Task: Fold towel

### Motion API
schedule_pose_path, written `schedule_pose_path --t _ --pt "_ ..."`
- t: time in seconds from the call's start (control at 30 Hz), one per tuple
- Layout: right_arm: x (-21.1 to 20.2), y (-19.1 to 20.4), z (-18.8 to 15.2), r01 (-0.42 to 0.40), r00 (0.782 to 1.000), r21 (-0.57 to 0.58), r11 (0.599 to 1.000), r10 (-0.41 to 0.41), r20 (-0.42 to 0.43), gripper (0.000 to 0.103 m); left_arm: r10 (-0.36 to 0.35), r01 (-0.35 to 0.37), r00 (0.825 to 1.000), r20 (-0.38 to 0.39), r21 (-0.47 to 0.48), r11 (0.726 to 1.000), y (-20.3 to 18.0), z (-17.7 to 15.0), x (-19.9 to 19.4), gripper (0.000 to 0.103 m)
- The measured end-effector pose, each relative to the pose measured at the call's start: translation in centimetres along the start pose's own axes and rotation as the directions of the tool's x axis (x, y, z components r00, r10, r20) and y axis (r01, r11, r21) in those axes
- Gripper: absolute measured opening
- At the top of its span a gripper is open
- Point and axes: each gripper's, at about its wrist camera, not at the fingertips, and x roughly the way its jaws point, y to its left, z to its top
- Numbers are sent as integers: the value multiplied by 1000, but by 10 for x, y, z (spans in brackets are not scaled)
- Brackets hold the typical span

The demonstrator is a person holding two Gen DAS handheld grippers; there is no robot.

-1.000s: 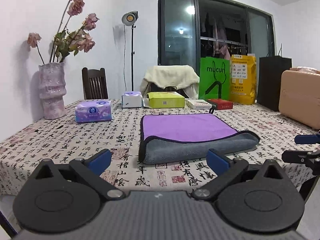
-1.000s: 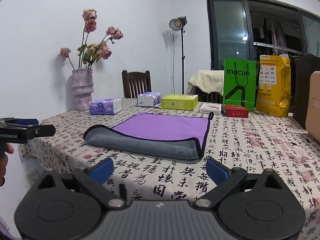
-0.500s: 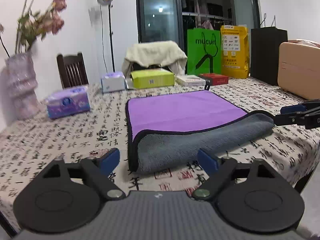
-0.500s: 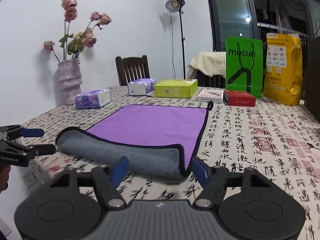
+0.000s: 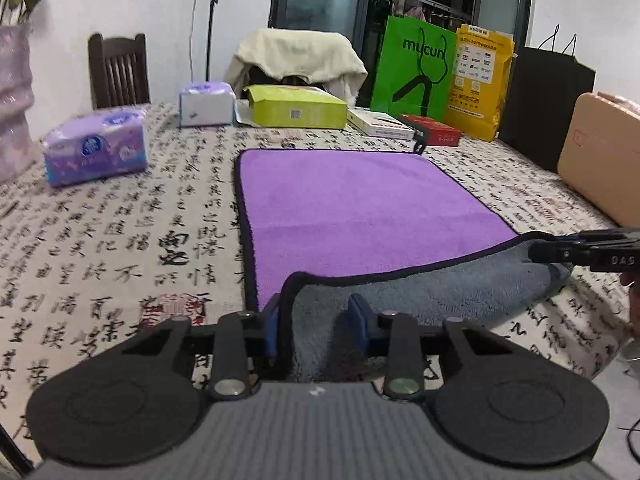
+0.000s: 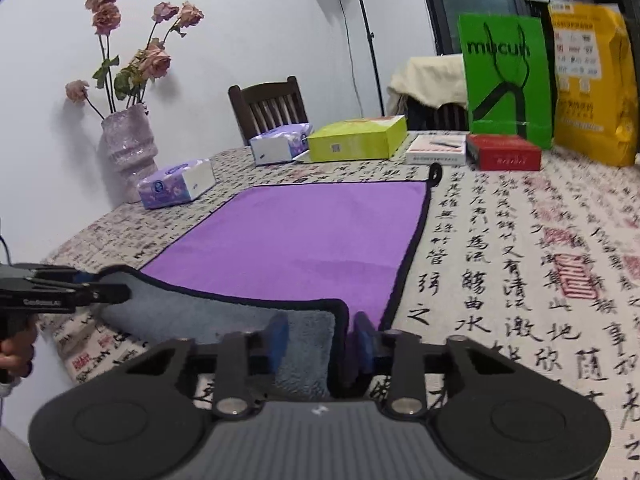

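A towel, purple on top and grey underneath, with a black hem, lies on the table (image 5: 352,200) (image 6: 296,236). Its near edge is turned up, showing the grey side. My left gripper (image 5: 316,320) is shut on the towel's near left corner. My right gripper (image 6: 320,336) is shut on the near right corner. Each gripper also shows side-on in the other's view: the right one (image 5: 584,250) and the left one (image 6: 60,294), both at the towel's near edge.
The table (image 5: 112,240) has a calligraphy-print cloth. Tissue packs (image 5: 96,146) (image 6: 176,186), a lime box (image 5: 296,110), flat boxes (image 6: 504,152), green and yellow bags (image 5: 416,68), a tan case (image 5: 600,160) and a vase of dried roses (image 6: 130,148) ring the towel.
Both grippers moved forward to the towel's near edge and closed on its two near corners. They were open and back from the table a second ago.
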Motion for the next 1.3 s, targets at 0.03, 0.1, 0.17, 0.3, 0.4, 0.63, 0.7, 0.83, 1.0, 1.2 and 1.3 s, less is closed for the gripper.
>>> schedule_pose_path --t 0.03,0.1,0.17,0.3,0.4,0.63,0.7,0.83,1.0,1.2,1.3 --pt "1 -1 0 -13 1000 1 1000 13 -2 23 -12 12 1000 -6 -12 1000 2 1 1 34" --pt "3 -2 0 -32 999 4 999 32 -18 21 -36 36 999 -18 -35 999 8 4 3 34" --pt "5 -3 -1 -44 999 11 999 44 -31 21 -50 48 999 -23 -50 998 11 6 5 35" --pt "7 -4 -3 -51 998 11 999 52 -29 16 -42 41 999 -18 -45 998 12 7 4 22" --pt "7 0 -4 -52 998 -13 999 52 -27 5 -13 13 1000 -25 -5 1000 7 6 3 12" --pt "3 7 -6 -18 1000 -59 998 18 -3 4 46 -47 999 12 82 995 -8 5 -6 5" --pt "3 8 -6 -10 1000 -63 998 10 0 4 54 -54 999 2 69 996 -7 4 -5 5" --pt "3 9 -4 4 1000 -61 998 -5 -17 3 53 -53 999 -3 53 997 -6 4 -5 5" --pt "4 12 -2 16 1000 -79 997 -18 -24 3 64 -66 997 36 73 995 -10 6 -10 5" --pt "3 11 0 18 1000 -73 997 -19 -20 3 52 -53 999 13 47 997 -5 7 -6 5" --pt "3 11 1 21 1000 -75 997 -22 -20 3 49 -51 998 29 49 998 -6 7 -8 5"
